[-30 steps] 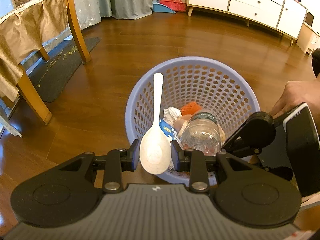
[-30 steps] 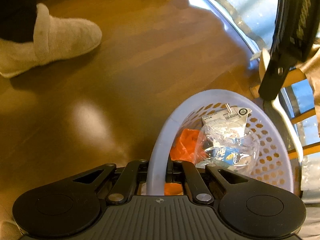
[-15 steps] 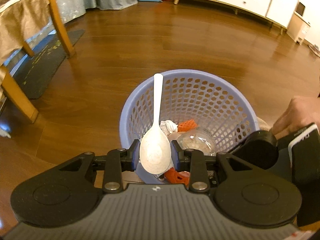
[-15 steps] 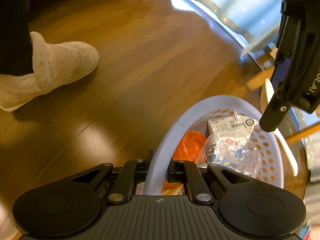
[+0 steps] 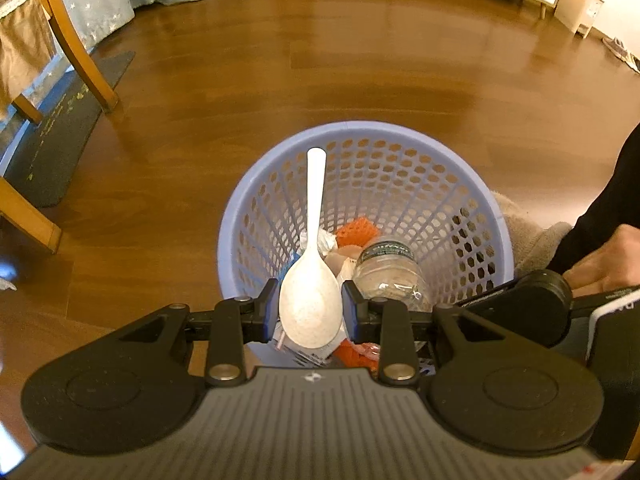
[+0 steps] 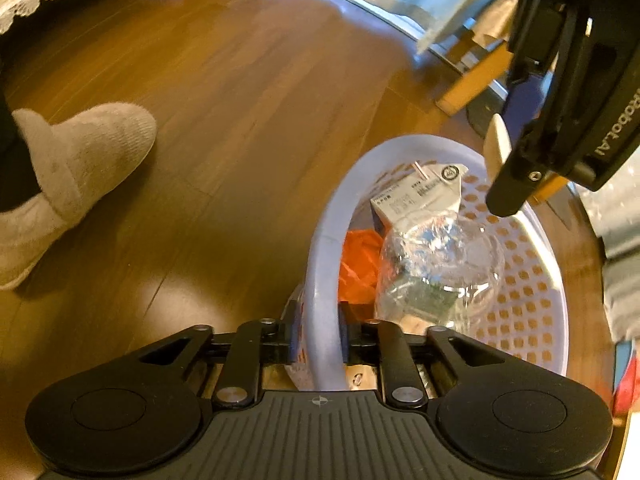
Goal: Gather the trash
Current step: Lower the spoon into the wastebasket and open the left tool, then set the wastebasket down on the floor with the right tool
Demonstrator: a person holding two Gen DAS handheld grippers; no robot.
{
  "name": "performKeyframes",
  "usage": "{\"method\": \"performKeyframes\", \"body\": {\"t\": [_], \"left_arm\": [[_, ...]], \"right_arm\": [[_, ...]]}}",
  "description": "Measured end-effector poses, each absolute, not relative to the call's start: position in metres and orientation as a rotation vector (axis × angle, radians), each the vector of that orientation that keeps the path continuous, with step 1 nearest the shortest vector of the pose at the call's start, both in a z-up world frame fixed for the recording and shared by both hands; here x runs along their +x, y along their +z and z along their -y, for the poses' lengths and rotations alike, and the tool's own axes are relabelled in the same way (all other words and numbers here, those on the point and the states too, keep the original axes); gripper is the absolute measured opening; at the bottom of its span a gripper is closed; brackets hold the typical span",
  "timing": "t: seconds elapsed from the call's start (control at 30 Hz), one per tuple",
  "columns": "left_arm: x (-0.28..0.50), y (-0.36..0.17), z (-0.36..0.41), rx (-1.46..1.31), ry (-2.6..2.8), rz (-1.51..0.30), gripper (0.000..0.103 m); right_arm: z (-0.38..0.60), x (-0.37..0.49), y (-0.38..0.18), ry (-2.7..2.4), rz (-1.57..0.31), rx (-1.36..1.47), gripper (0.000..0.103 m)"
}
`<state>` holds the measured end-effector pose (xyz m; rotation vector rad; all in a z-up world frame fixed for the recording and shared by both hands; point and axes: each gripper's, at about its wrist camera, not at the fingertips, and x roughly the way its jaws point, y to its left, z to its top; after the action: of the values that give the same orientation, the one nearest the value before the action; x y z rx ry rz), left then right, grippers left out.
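My left gripper (image 5: 310, 312) is shut on the bowl of a white plastic spoon (image 5: 311, 280), whose handle points away over a lilac perforated basket (image 5: 400, 136). Inside the basket lie a clear plastic bottle (image 5: 390, 270), orange netting (image 5: 358, 228) and crumpled paper. My right gripper (image 6: 318, 336) is shut on the near rim of that basket (image 6: 536, 320). In the right wrist view the bottle (image 6: 440, 264), a printed carton (image 6: 420, 192) and orange scrap (image 6: 358, 264) show inside, with the left gripper (image 6: 500, 184) and its spoon hanging above.
Brown wooden floor (image 5: 360, 60) lies all around. A wooden chair leg (image 5: 76, 52) and dark mat (image 5: 48, 140) sit at the left, white cabinets at the far back. A person's slippered foot (image 6: 68, 184) stands left of the basket; a hand (image 5: 604, 260) holds the right gripper.
The left gripper with the spoon has risen and tilted downward over the basket. The right gripper keeps its hold on the rim, and the basket has shifted slightly in its view.
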<state>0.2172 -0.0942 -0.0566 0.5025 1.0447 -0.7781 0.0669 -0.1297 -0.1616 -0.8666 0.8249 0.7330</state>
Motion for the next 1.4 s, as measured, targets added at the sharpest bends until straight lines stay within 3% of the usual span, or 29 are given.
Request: {"method": "performKeyframes", "body": {"t": [0.07,0.13,0.43,0.67,0.77,0.87,0.97,1.2,1.4], "left_arm": [[0.22,-0.059,0.097,0.493,-0.758,-1.068,0.027],[0.219,-0.06,0.099,0.487,-0.745,-1.074,0.027],[0.222,-0.053,0.111,0.434,-0.706,-1.051,0.027],[0.207,-0.01,0.087,0.356,-0.605,-1.006,0.029],[0.193,0.006,0.075,0.311,-0.539,-0.985,0.036],[0.176,0.019,0.066,0.259,-0.478,-0.963,0.052],[0.16,0.031,0.055,0.185,-0.411,-0.948,0.059],[0.122,0.044,0.044,0.08,-0.297,-0.904,0.087],[0.091,0.049,0.038,0.009,-0.192,-0.857,0.1]], "right_arm": [[0.128,0.064,-0.161,0.741,-0.83,-0.842,0.037],[0.125,0.06,-0.158,0.742,-0.812,-0.847,0.042],[0.13,0.056,-0.134,0.709,-0.798,-0.783,0.043],[0.147,0.048,-0.11,0.664,-0.81,-0.701,0.043],[0.155,0.048,-0.098,0.633,-0.828,-0.637,0.044],[0.167,0.051,-0.083,0.582,-0.859,-0.527,0.044],[0.183,0.057,-0.068,0.512,-0.885,-0.408,0.044],[0.213,0.062,-0.026,0.403,-0.897,-0.217,0.044],[0.236,0.055,0.002,0.339,-0.918,-0.1,0.048]]}}
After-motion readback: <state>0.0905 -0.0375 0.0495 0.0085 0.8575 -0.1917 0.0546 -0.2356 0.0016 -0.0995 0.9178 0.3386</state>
